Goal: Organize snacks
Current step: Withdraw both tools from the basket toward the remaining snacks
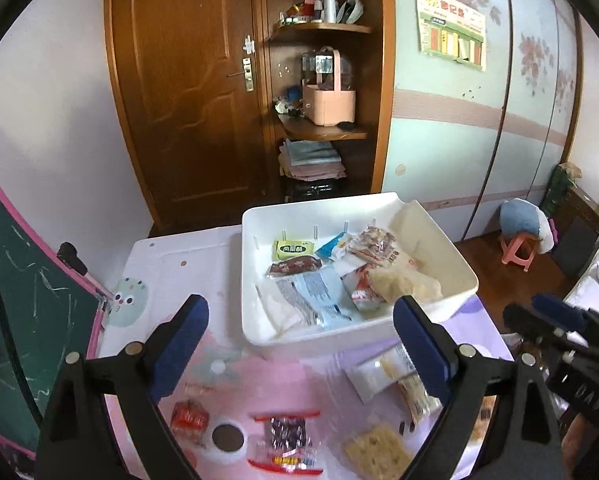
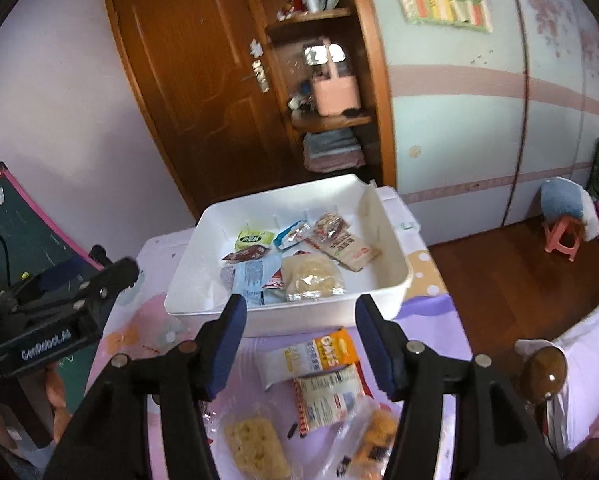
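A white plastic bin [image 1: 455, 280] [image 2: 187, 300] stands at the far end of the small table and holds several snack packets, among them a green one [image 1: 293, 249] [image 2: 253, 239] and a pale cracker pack [image 2: 311, 278]. My left gripper [image 1: 301, 344] hovers wide open over the table just before the bin, nothing between its blue pads. My right gripper [image 2: 301, 346] is open too, above an orange-and-white oat packet [image 2: 311, 356] and a red-edged packet [image 2: 329, 398]. More loose snacks lie near: a red-striped candy bag [image 1: 285, 440], a cracker pack [image 1: 375, 452] [image 2: 257, 448].
The table wears a pink and lilac cloth [image 1: 171, 264]. A green chalkboard [image 1: 19, 280] leans at the left. Behind stand a wooden door [image 1: 187, 80], open shelves with a pink basket [image 1: 329, 100], and a wardrobe. A pink stool [image 1: 517, 250] sits on the floor at right, bedding beside it.
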`<action>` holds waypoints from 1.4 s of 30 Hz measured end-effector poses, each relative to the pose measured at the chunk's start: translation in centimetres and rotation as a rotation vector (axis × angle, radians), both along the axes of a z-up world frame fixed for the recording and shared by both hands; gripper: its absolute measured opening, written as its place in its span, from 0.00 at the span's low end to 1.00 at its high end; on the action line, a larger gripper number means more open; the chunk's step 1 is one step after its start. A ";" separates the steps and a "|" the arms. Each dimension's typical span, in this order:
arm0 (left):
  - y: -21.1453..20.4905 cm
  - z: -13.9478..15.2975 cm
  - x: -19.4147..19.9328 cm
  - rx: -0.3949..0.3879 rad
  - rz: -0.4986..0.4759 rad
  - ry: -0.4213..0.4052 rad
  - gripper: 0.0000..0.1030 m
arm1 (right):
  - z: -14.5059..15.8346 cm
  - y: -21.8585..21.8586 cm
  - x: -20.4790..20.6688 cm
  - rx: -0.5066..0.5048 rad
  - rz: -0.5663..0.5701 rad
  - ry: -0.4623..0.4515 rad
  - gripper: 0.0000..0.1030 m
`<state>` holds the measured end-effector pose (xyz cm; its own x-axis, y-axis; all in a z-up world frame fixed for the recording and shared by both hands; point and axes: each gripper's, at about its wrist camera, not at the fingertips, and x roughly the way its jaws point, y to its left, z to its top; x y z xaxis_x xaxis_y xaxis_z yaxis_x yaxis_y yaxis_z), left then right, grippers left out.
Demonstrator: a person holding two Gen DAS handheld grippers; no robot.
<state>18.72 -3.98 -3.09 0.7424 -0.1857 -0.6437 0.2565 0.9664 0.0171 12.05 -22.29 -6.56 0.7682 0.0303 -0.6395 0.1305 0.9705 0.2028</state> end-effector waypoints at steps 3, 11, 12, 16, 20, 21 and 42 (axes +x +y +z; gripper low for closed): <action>0.1 -0.2 -2.2 0.010 -0.021 0.004 0.91 | 0.4 -0.4 -2.4 -0.007 -0.038 -0.047 0.55; 0.7 -1.4 -7.4 -0.024 -0.046 0.024 0.91 | -0.4 -0.6 -6.7 -0.023 -0.075 -0.057 0.55; 0.7 -1.7 -7.8 -0.024 -0.047 0.028 0.91 | -0.7 -0.6 -7.0 -0.029 -0.073 -0.050 0.55; 0.4 -3.1 -9.5 -0.011 -0.066 0.057 0.91 | -2.2 0.2 -7.7 -0.095 -0.043 0.015 0.56; 0.6 -5.0 -10.2 -0.006 -0.072 0.095 0.91 | -3.8 0.4 -8.2 -0.112 0.004 0.054 0.57; 0.6 -5.5 -10.3 -0.005 -0.065 0.108 0.91 | -4.1 0.3 -8.4 -0.115 0.014 0.057 0.57; -1.5 -13.6 -9.7 -0.015 -0.153 0.365 0.91 | -12.0 -5.5 -7.9 0.044 -0.040 0.263 0.57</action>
<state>8.98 -5.53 -16.71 0.4284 -0.2878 -0.8565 0.3838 0.9161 -0.1159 4.12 -27.74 -18.58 0.5767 0.0356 -0.8162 0.2226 0.9544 0.1989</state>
